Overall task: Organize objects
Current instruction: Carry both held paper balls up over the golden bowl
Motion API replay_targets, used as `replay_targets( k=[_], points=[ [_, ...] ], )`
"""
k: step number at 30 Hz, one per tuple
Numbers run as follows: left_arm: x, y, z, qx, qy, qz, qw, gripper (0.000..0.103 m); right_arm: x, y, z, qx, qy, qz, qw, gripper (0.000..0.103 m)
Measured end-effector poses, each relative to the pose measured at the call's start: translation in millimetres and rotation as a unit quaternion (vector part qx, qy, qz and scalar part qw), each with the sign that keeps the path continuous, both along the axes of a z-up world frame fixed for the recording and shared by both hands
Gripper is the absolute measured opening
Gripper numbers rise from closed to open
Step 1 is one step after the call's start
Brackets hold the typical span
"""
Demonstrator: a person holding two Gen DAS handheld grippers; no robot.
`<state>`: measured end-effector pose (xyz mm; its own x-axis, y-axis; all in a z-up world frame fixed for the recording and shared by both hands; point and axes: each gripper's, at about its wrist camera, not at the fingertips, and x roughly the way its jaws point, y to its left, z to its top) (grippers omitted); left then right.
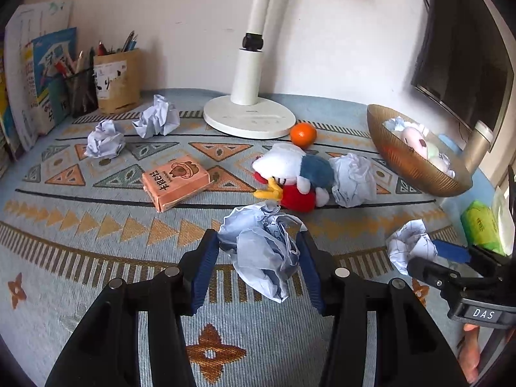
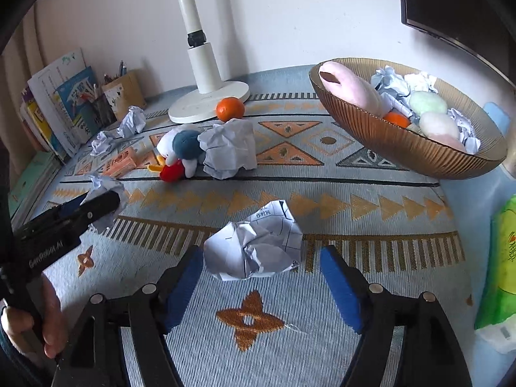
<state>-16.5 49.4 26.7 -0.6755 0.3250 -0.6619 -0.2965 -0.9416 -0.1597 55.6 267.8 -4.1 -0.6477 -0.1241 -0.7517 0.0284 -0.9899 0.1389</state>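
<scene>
My left gripper (image 1: 258, 245) has its blue pads against both sides of a crumpled paper ball (image 1: 262, 251) on the patterned cloth. My right gripper (image 2: 261, 264) is open around another crumpled paper ball (image 2: 258, 246), its pads apart from the paper. A brown ribbed bowl (image 2: 403, 142) at the right holds plush toys, paper balls and an orange. A plush duck (image 1: 290, 177), an orange (image 1: 303, 133), an orange box (image 1: 175, 182) and more paper balls (image 1: 353, 179) lie mid-table.
A white lamp base (image 1: 250, 119) stands at the back. Books (image 1: 42, 77) and pen holders (image 1: 117, 79) fill the back left. A monitor (image 1: 464, 64) is at the right, a green packet (image 2: 503, 258) by the right edge.
</scene>
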Motion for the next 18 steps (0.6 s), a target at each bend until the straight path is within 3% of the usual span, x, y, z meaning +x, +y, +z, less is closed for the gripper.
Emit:
replay_targets(
  k=[5,7,12,15,18],
  points=[
    [1,3,-1,-0.008,0.001,-0.004,1.0000,0.047,-8,5,-2,-0.025,-0.007,-0.004,1.000,0.074],
    [1,3,-1,-0.008,0.001,-0.004,1.0000,0.047,-8,6,-1,-0.032,-0.004,0.002,0.999,0.055],
    [2,2,0,-0.001,-0.009,-0.005,0.9999,0.047,-1,9,5,-0.045,0.016,0.001,0.999,0.054],
    [8,7,20,0.045,-0.007,-0.020,0.9988,0.047,9,17,15,-0.058,0.029,-0.002,0.998,0.054],
    [11,33,58,0.054,0.037,-0.045,0.9969,0.047,19,32,43,-0.071,0.056,-0.011,0.996,0.054]
  ],
)
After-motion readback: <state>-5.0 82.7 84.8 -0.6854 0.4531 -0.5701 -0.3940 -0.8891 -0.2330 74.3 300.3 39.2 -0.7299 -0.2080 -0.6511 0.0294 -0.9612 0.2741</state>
